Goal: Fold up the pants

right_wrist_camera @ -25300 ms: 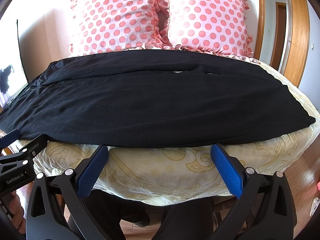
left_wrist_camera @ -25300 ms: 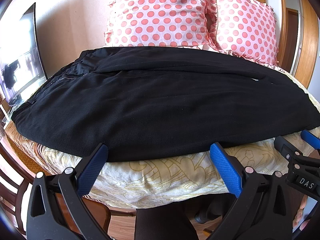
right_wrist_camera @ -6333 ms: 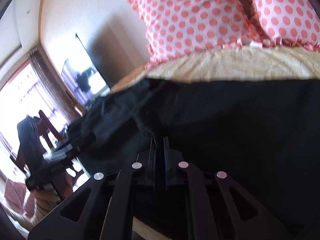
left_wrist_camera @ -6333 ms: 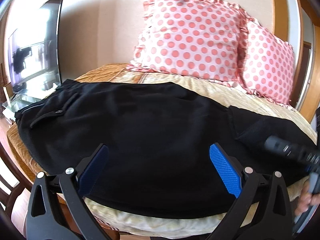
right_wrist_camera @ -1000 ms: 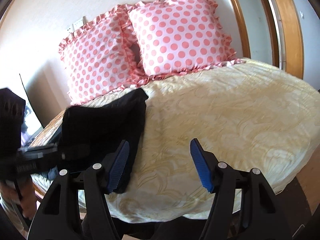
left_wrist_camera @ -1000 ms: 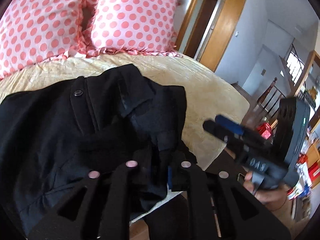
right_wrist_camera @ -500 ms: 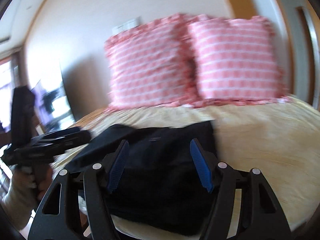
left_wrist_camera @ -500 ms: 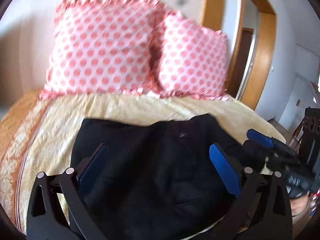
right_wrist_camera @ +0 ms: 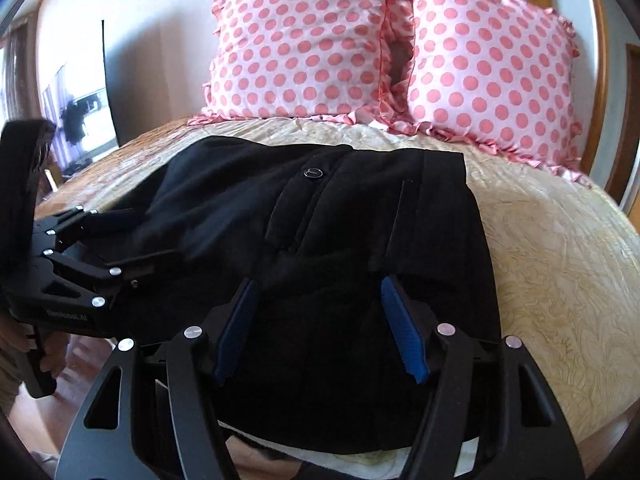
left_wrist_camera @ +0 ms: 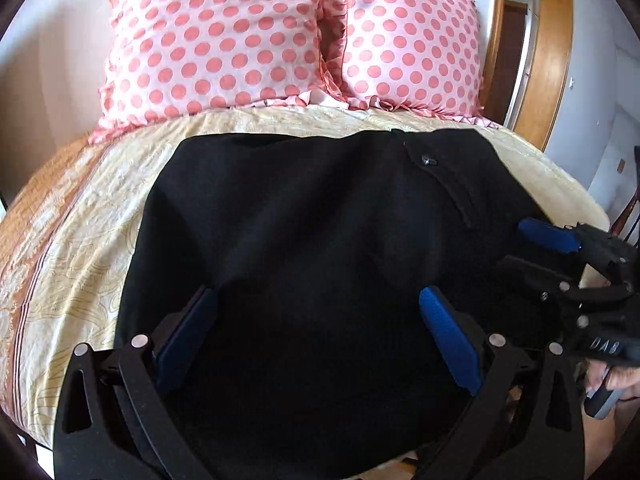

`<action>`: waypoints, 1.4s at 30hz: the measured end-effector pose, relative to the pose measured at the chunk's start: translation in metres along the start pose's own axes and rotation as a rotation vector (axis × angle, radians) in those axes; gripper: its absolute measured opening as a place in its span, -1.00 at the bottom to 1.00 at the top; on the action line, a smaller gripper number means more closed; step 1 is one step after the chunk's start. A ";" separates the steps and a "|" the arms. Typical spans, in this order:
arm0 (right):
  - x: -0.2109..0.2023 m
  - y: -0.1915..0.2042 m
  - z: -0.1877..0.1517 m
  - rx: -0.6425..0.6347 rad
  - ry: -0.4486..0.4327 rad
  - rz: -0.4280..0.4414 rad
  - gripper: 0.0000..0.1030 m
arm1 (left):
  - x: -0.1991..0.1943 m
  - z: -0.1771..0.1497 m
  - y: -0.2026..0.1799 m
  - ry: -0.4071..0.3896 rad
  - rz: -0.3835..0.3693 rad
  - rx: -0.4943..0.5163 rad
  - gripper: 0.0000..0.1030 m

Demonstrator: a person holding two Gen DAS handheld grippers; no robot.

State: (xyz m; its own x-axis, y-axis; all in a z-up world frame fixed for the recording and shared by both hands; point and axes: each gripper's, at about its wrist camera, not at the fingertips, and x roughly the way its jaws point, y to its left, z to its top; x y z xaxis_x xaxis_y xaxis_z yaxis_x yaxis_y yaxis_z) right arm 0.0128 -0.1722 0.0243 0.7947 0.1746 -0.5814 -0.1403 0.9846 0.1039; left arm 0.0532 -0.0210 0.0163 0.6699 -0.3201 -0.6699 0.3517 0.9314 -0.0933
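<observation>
The black pants lie folded into a compact rectangle on the bed's near edge, waistband and button on top toward the right. They also show in the right wrist view, button up. My left gripper is open, hovering over the near part of the fold, holding nothing. My right gripper is open over the pants' near right part. It also shows at the right edge of the left wrist view. The left gripper also appears at the left in the right wrist view.
The pants rest on a cream patterned bedspread, which also shows in the right wrist view. Two pink polka-dot pillows lean against the wall behind. A wooden door frame stands at the right. A TV screen stands left of the bed.
A second ago my left gripper was shut on the pants' waist end. It has let go and opened. Both grippers now hover open over the folded pants.
</observation>
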 end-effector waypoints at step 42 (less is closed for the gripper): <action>0.065 -0.068 0.074 -0.116 0.101 0.062 -0.49 | 0.011 0.009 0.051 0.052 0.060 -0.074 0.96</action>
State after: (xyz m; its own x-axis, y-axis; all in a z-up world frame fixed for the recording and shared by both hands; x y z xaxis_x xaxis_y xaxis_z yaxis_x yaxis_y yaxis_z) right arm 0.1179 -0.2284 0.0391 0.7201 0.2284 -0.6552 -0.2593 0.9644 0.0512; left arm 0.0839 0.0215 0.0110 0.6524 -0.2559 -0.7133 0.2616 0.9594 -0.1049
